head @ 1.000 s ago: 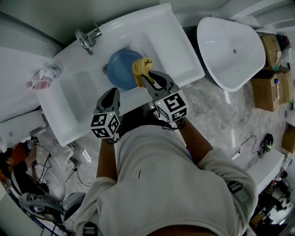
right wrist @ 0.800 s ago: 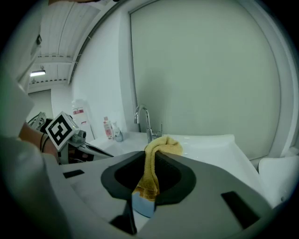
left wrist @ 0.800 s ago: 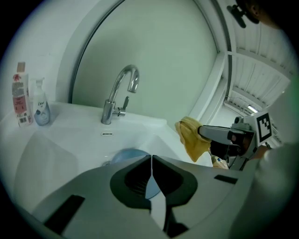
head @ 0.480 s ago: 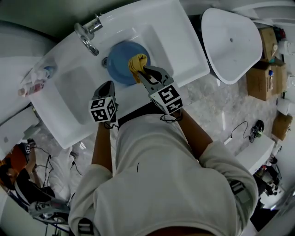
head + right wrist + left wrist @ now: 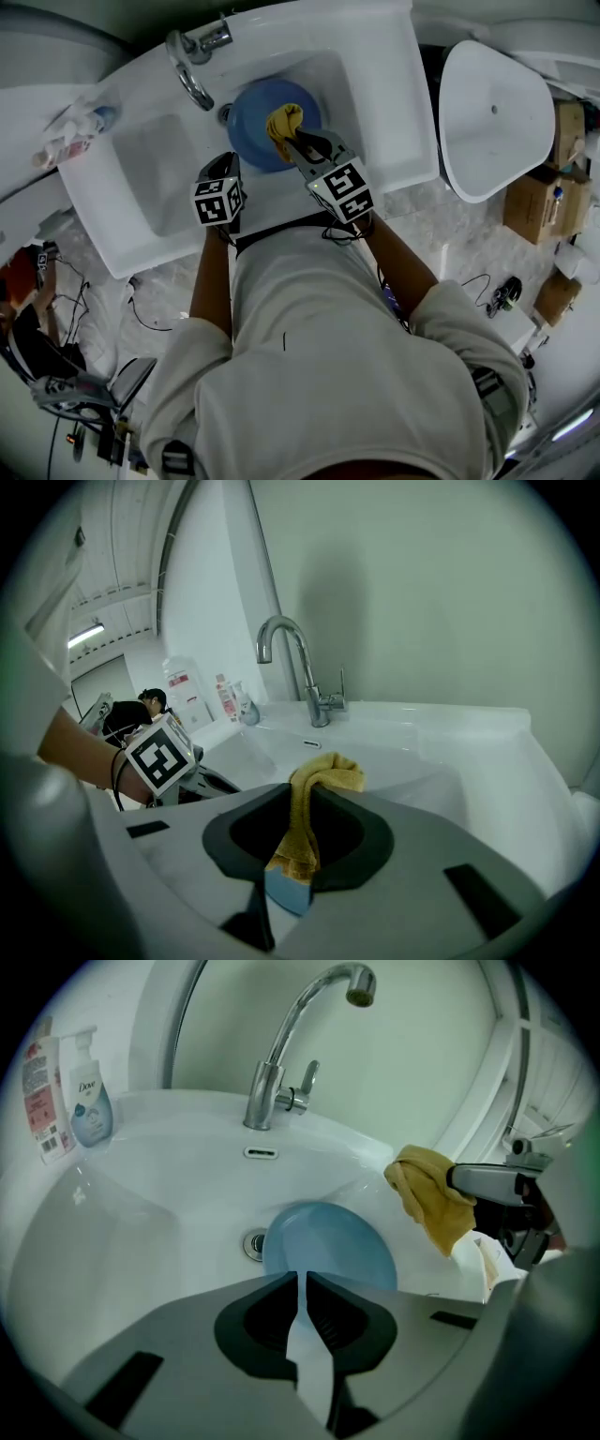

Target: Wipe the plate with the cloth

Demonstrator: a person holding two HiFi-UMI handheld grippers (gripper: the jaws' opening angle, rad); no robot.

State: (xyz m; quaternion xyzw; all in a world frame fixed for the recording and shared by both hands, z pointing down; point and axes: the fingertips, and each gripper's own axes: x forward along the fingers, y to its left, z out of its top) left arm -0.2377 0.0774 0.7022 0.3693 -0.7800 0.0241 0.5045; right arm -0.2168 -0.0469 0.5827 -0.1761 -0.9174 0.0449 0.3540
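A blue plate (image 5: 253, 117) lies in the white sink (image 5: 375, 66), by the drain. My right gripper (image 5: 296, 142) is shut on a bunched yellow cloth (image 5: 284, 122), which it holds over the plate's right half. From the right gripper view the cloth (image 5: 323, 775) rises between the jaws, and a sliver of blue plate (image 5: 286, 891) shows below. My left gripper (image 5: 228, 169) is shut with nothing in it, at the plate's near left rim. In the left gripper view the plate (image 5: 328, 1246) sits just beyond the jaws, with the cloth (image 5: 431, 1199) to the right.
A chrome faucet (image 5: 192, 70) arches over the sink's back. Soap bottles (image 5: 70, 136) stand on the left ledge. A second white basin (image 5: 492, 117) and cardboard boxes (image 5: 534, 206) sit on the floor to the right.
The right gripper has carried the cloth from the plate's right edge to over the plate. The left gripper has moved forward to the plate's near rim.
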